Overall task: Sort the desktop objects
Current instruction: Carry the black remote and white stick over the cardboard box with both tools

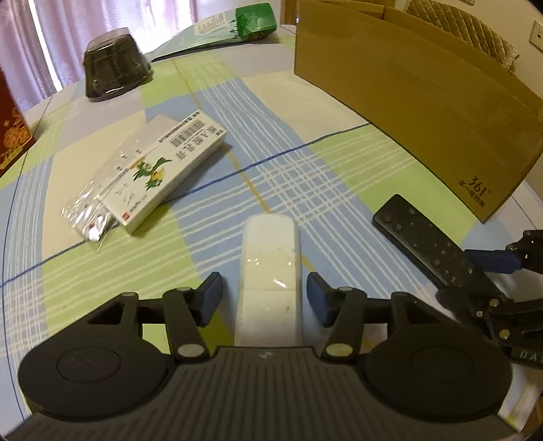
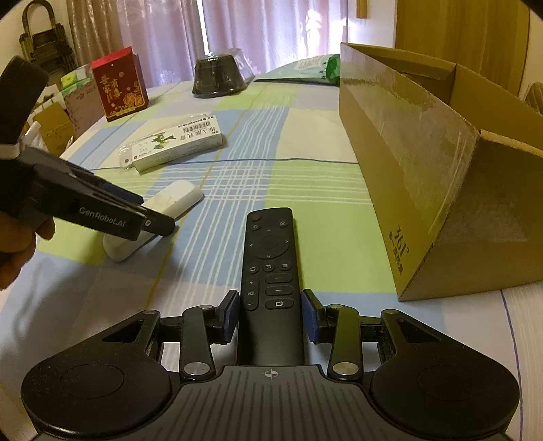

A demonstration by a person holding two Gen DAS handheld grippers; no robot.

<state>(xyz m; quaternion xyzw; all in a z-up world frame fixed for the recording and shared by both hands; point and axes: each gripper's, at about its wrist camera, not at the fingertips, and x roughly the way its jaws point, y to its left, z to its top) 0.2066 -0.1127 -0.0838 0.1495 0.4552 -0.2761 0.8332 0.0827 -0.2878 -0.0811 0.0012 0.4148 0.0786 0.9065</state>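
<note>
A white remote (image 1: 269, 257) lies on the checked tablecloth (image 1: 305, 176) between the fingers of my left gripper (image 1: 264, 291), which is open with a gap on each side. From the right wrist view the same white remote (image 2: 159, 210) shows under the left gripper (image 2: 159, 225). A black remote (image 2: 269, 271) lies flat, buttons up, and my right gripper (image 2: 270, 313) is shut on its lower end, pads against both sides. In the left wrist view the black remote (image 1: 420, 241) and right gripper (image 1: 475, 274) sit at the right.
An open cardboard box (image 2: 424, 169) stands on the right, close to the black remote. A white medicine box (image 2: 176, 146) with a plastic packet lies ahead. A dark lidded bowl (image 2: 220, 78), a red box (image 2: 118, 84) and a green bag (image 1: 254, 20) are farther back. A hand (image 2: 17, 251) holds the left gripper.
</note>
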